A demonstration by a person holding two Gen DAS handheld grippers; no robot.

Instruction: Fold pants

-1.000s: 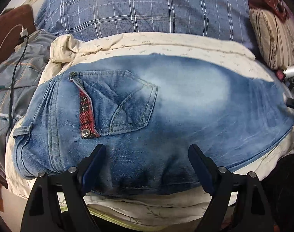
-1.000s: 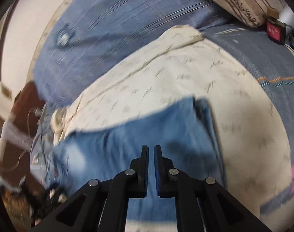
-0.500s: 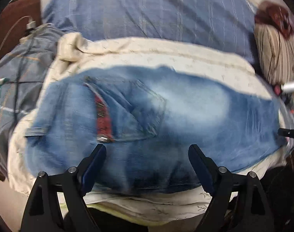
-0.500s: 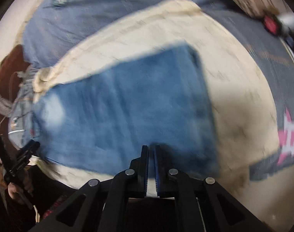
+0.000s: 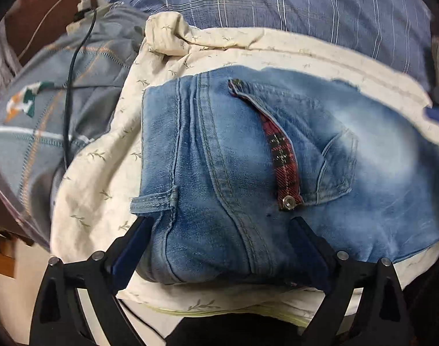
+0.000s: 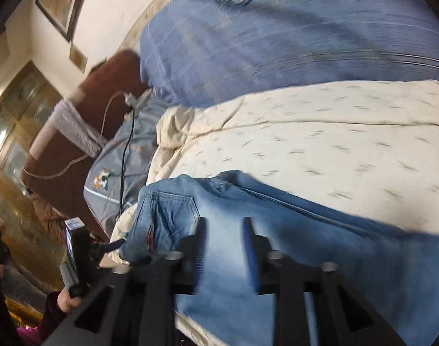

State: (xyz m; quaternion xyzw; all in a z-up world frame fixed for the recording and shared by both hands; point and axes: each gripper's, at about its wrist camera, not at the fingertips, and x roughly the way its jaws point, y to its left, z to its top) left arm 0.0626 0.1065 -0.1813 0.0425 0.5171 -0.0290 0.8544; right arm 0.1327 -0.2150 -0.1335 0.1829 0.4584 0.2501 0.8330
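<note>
Light blue jeans (image 5: 248,173) lie folded on a cream sheet (image 5: 98,173) on the bed, back pocket with red plaid trim (image 5: 283,155) facing up. My left gripper (image 5: 219,236) is open, its fingers spread on either side of the waistband end at the near edge. In the right wrist view the jeans (image 6: 277,230) stretch from left to right. My right gripper (image 6: 223,248) is open above the middle of the jeans, holding nothing. The left gripper also shows in the right wrist view (image 6: 104,248), at the waistband end.
A blue plaid duvet (image 5: 277,5) lies behind the sheet. A grey quilt (image 5: 61,101) with a black cable (image 5: 71,72) is on the left. A brown headboard (image 6: 84,132) and wall pictures show in the right wrist view.
My left gripper has moved left to the waistband end. My right gripper has opened and swung over the middle of the jeans.
</note>
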